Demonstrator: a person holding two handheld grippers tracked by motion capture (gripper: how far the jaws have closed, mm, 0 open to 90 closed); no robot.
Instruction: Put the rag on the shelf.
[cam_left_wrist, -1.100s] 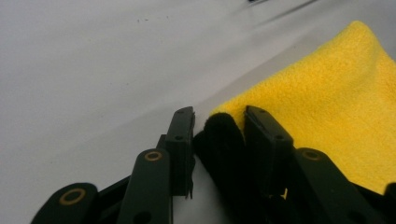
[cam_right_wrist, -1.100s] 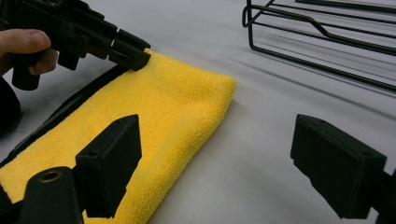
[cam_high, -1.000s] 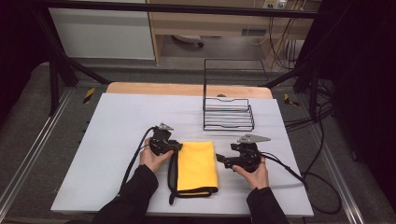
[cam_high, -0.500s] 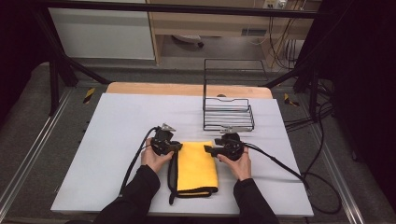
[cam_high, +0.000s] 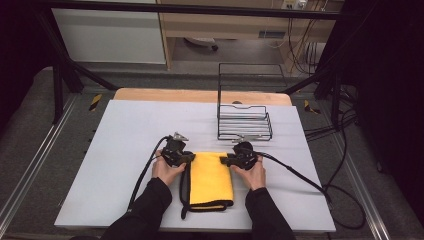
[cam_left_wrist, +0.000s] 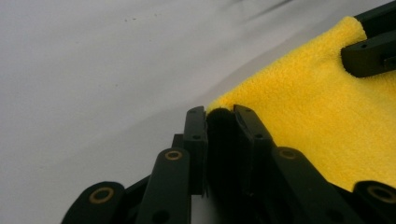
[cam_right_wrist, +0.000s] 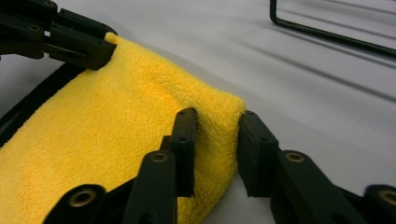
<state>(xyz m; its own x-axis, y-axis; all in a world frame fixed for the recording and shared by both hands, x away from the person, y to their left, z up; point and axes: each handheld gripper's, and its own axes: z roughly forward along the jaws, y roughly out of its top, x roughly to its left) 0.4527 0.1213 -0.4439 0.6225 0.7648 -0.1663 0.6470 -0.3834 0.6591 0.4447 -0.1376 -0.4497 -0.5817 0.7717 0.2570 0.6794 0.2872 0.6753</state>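
Note:
A yellow cloth (cam_high: 211, 177) with a black border lies flat on the white table (cam_high: 125, 140) in front of the person. My left gripper (cam_high: 190, 157) holds still, shut on its far left corner, which it closed on a moment ago. In the left gripper view the jaws (cam_left_wrist: 219, 114) pinch the cloth (cam_left_wrist: 327, 121) edge. My right gripper (cam_high: 224, 160) sits at the far right corner. Its jaws have just been closing, and in the right gripper view (cam_right_wrist: 217, 116) they squeeze the folded cloth (cam_right_wrist: 116, 116) corner between them. Both grippers lie low on the table, pointing at each other.
A black wire basket (cam_high: 245, 127) stands on the table just beyond the right gripper, its base wire (cam_right_wrist: 327, 32) near in the right gripper view. Cables (cam_high: 300, 175) trail off to the right and along the cloth's left side. Bare table spreads left and far.
The right hand moved left and away from the person to the cloth's far right corner, and its jaws closed on that corner. The left hand stayed at the far left corner.

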